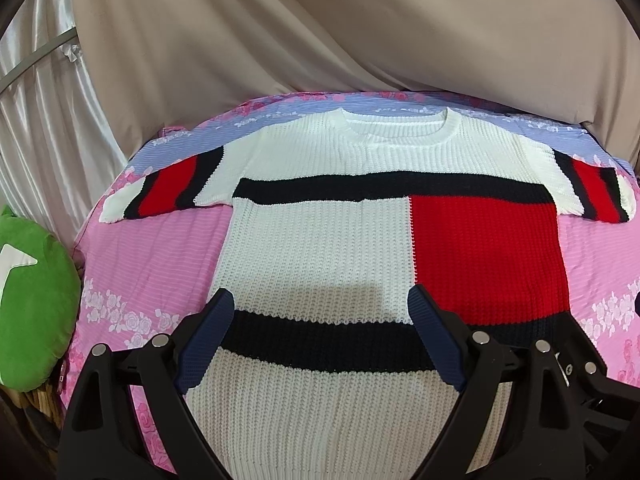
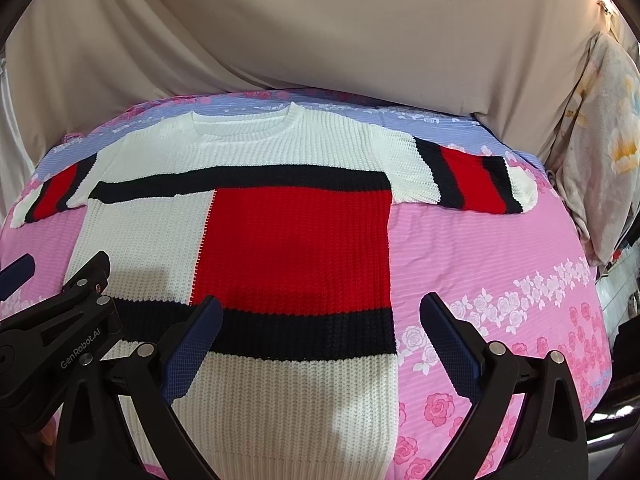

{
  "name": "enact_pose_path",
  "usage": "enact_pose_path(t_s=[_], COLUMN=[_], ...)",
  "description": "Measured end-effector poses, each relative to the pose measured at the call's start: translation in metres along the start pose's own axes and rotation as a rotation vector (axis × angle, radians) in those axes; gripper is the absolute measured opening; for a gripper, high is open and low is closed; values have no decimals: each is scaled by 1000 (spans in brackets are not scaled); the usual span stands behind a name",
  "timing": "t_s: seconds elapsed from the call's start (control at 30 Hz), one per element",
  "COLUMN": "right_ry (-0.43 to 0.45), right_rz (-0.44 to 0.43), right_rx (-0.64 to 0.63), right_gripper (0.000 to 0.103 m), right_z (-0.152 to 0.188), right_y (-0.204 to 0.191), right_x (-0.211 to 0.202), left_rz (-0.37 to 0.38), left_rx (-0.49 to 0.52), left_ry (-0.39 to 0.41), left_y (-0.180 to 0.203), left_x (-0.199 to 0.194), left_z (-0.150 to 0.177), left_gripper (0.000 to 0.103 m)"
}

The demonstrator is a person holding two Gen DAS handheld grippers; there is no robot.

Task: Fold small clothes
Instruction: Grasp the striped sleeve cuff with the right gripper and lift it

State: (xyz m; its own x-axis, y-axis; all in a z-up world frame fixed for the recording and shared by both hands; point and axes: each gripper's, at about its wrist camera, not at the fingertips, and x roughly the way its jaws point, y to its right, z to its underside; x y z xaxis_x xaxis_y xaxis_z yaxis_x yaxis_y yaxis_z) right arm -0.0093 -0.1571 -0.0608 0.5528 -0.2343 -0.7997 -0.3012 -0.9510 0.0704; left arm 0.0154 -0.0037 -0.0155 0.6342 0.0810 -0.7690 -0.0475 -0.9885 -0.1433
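So we've got the sweater [image 1: 320, 248] flat on the bed [image 1: 152, 256], both grippers [image 1: 320, 320] [image 2: 320, 328] spread, empty; next we probably grab a sleeve [image 2: 468, 184].

knitted sweater [image 2: 256, 240] flat on pink floral sheet [image 2: 480, 264], right tongs [image 2: 320, 304] agape above its hem

Both handheld grippers hover with jaws spread wide, nothing held. The left gripper [image 1: 320, 308] points toward 12 o'clock, blue-padded fingertips [image 1: 222, 304] well apart. The right gripper [image 2: 320, 312] sits alongside at its 3 o'clock, likewise aimed at 12 o'clock.
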Motion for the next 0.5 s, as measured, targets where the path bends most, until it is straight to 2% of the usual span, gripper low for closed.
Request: enact_pose_path(t_s=[0.3, 0.4, 0.43, 0.5], right_ry=[-18, -46, -71, -97], right_rz=[-5, -47, -83, -100], right_rx=[8, 30, 52, 101], right_gripper=[98, 98, 98, 95], right_z=[-2, -2, -3, -5], right_y=[2, 9, 16, 37], right_x=[8, 18, 28, 43], left_rz=[-3, 29, 40, 45], left_rx=[6, -8, -18, -44], left_ry=[-15, -32, -41, -42], left_y=[4, 6, 6, 4], left_x=[9, 15, 16, 17], left_z=[-2, -3, -4, -7], left_gripper=[86, 88, 89, 89])
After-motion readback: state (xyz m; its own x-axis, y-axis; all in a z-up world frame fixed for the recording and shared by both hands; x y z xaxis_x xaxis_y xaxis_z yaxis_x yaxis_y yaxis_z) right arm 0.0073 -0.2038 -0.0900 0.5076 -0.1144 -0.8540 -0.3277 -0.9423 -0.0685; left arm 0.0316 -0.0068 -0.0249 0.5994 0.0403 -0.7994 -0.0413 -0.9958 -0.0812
